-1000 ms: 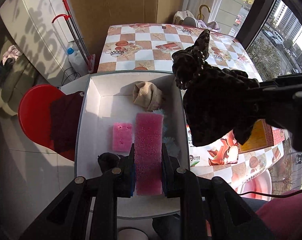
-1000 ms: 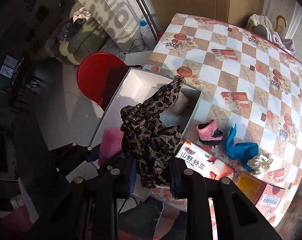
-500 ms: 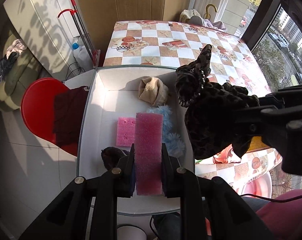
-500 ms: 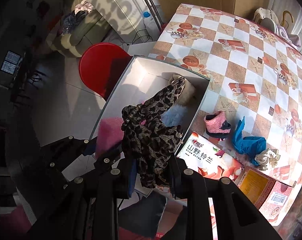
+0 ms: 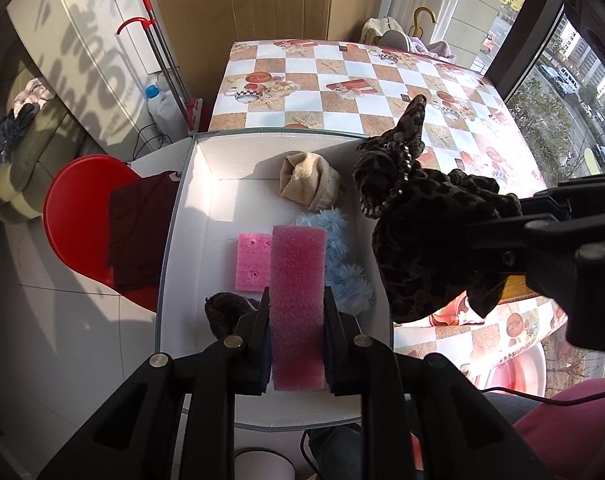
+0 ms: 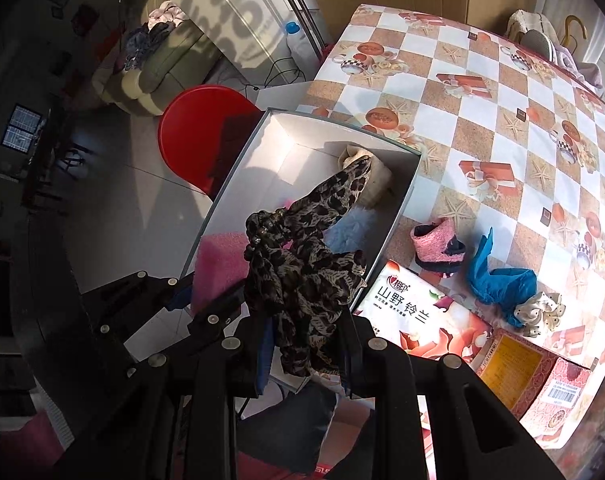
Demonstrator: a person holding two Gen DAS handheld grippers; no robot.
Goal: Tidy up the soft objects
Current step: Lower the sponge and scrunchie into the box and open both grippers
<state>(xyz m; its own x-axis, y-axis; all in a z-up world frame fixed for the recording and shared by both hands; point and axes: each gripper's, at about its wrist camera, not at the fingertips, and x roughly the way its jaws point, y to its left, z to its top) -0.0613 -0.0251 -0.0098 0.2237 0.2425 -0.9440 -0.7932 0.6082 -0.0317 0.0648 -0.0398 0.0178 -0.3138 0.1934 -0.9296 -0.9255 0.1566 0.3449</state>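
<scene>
My left gripper (image 5: 297,312) is shut on a dark pink sponge (image 5: 298,280) and holds it above the white box (image 5: 182,200). In the box lie a light pink sponge (image 5: 253,261), a beige cloth (image 5: 308,178), a fluffy blue item (image 5: 338,256) and a dark item (image 5: 226,310). My right gripper (image 6: 308,340) is shut on a leopard-print scarf (image 6: 302,264) and holds it above the box's right rim; the scarf also shows in the left wrist view (image 5: 422,216). The left gripper shows in the right wrist view (image 6: 182,296).
On the checkered table (image 6: 482,80) lie a pink sock (image 6: 436,246), a blue cloth (image 6: 498,280), a dotted scrunchie (image 6: 542,312) and printed cartons (image 6: 414,312). A red chair (image 5: 82,216) with a dark cloth stands left of the box.
Both grippers have lifted and pulled back slightly with their loads, so more of the box and table shows. The scarf hangs a little farther right of the box's middle.
</scene>
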